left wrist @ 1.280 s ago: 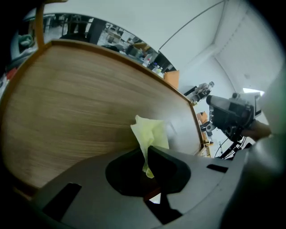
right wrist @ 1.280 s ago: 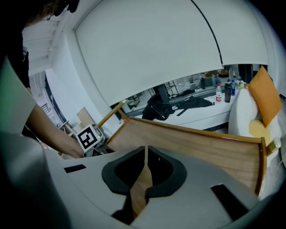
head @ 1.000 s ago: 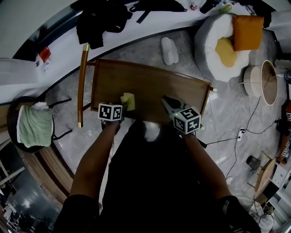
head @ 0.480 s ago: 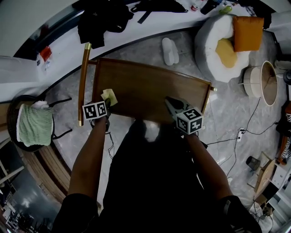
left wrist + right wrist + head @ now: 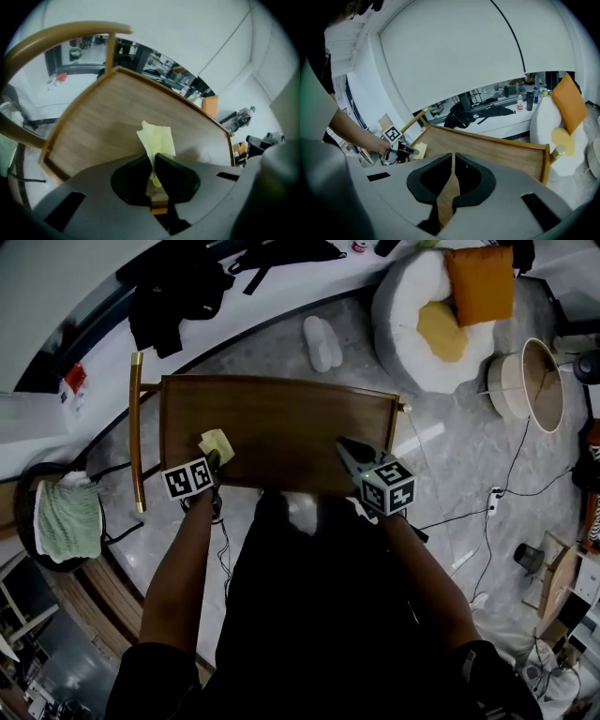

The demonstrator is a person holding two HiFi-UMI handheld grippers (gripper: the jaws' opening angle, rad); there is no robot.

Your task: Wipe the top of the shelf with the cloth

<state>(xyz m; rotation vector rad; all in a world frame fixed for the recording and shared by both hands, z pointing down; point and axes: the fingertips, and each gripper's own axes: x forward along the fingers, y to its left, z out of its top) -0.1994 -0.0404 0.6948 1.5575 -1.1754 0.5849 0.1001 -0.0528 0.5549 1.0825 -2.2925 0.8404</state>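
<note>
Left gripper (image 5: pixel 212 461): jaws clamped on the pale yellow cloth (image 5: pixel 217 442), held over the wooden shelf top (image 5: pixel 281 423) near its front left corner. Right gripper (image 5: pixel 349 452): jaws closed with nothing between them, over the shelf's front edge toward the right. Beyond the shelf, an orange pillow (image 5: pixel 480 284) lies on a white cushion (image 5: pixel 403 306).
</note>
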